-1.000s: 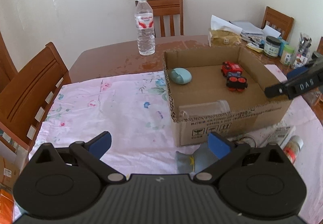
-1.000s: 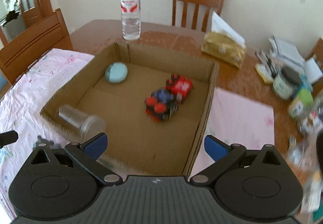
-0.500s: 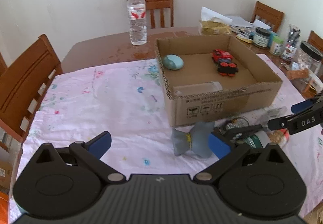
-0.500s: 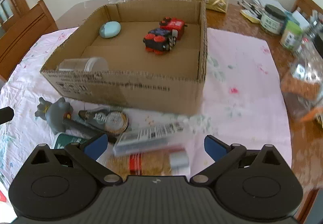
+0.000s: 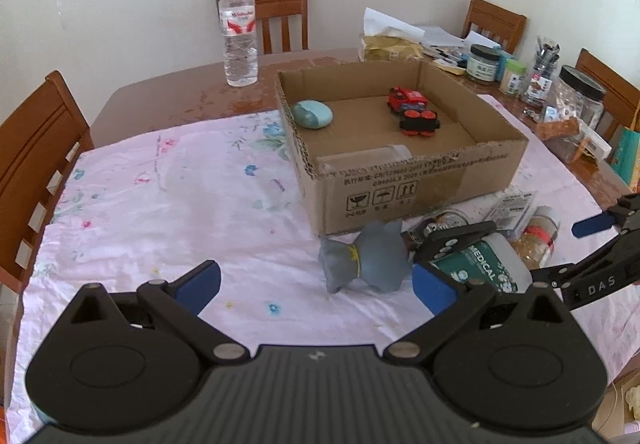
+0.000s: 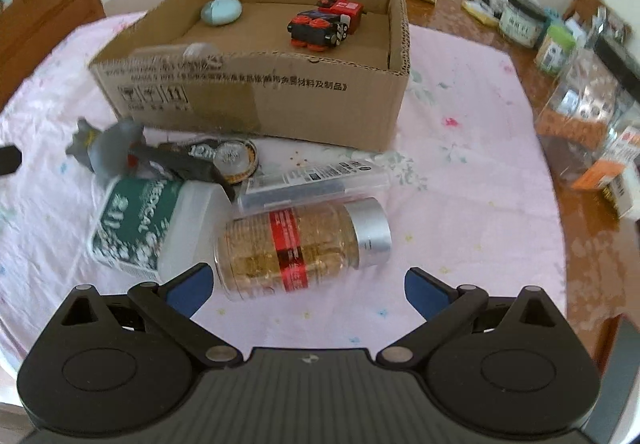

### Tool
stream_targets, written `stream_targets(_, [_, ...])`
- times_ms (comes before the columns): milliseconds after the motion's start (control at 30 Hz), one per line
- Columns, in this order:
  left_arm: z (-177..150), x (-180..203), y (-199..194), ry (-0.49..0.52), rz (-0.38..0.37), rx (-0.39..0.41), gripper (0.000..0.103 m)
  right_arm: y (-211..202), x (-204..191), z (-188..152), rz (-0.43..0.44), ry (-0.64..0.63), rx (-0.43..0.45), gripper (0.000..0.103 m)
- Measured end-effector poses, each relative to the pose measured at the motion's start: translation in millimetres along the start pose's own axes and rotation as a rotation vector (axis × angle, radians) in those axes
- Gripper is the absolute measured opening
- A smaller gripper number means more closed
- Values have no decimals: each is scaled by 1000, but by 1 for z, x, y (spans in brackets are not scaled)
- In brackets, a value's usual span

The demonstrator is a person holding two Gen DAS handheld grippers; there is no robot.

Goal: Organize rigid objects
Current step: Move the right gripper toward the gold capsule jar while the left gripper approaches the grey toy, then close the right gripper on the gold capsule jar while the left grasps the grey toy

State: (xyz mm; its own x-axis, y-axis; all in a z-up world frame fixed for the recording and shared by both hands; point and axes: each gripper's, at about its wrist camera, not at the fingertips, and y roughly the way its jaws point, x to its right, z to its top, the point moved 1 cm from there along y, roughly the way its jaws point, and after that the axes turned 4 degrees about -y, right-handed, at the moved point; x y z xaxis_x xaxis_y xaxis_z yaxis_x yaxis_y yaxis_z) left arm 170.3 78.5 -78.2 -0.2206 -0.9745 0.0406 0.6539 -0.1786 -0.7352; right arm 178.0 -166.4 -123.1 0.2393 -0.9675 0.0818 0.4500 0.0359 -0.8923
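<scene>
Left gripper point(image 5: 316, 286): jaws stood wide apart and held nothing; it hung over the pink floral cloth point(image 5: 160, 196), near the grey toy figure point(image 5: 366, 258).
Right gripper point(image 6: 306, 286): jaws spread wide, empty, poised just near of the spice jar point(image 6: 302, 244); in the left view it entered from the right edge point(image 5: 592, 244).
Cardboard box point(image 6: 256, 92): open-topped, set on the cloth toward the far side of the desk point(image 5: 168, 92).
Box contents: a pale blue oval case point(image 5: 312, 114) in the far left corner; a red toy vehicle point(image 5: 406, 98) and a black toy with red wheels point(image 5: 420, 121), touching, toward the far right; a clear plastic cup point(image 5: 368, 158) lying on its side against the near wall.
Grey toy figure: lay on its side on the cloth, just near of the box's left front corner.
Tape dispenser point(image 6: 216, 160): dark body with a round clear reel, beside the grey figure and resting partly on the green bottle.
Green "MEDICAL" bottle point(image 6: 156, 224): lay on its side, white cap toward the right, touching the spice jar.
Spice jar: clear, red label, silver lid to the right, lying on its side.
Clear flat case point(image 6: 316, 180): lay between the spice jar and the box.
Water bottle point(image 5: 239, 30): upright on bare desk, far left of the box.
Far right edge of desk: jars point(image 5: 484, 62) and other clutter; details too small to tell.
Chairs point(image 5: 280, 16): wooden, around the desk.
</scene>
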Motion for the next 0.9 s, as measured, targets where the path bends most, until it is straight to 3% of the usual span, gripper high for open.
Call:
stream_targets(233, [-11, 4, 5, -27, -4, -39, 102, 10, -8, 6, -43, -102, 32, 103])
stream_targets(433, [-8, 14, 14, -79, 21, -78, 102, 23, 17, 9, -30, -68, 36, 103])
stream_targets(633, [6, 30, 32, -87, 48, -85, 102, 35, 40, 2, 31, -43, 4, 103])
stream_targets(900, [16, 41, 71, -88, 97, -124, 102, 36, 42, -2, 65, -91, 48, 103])
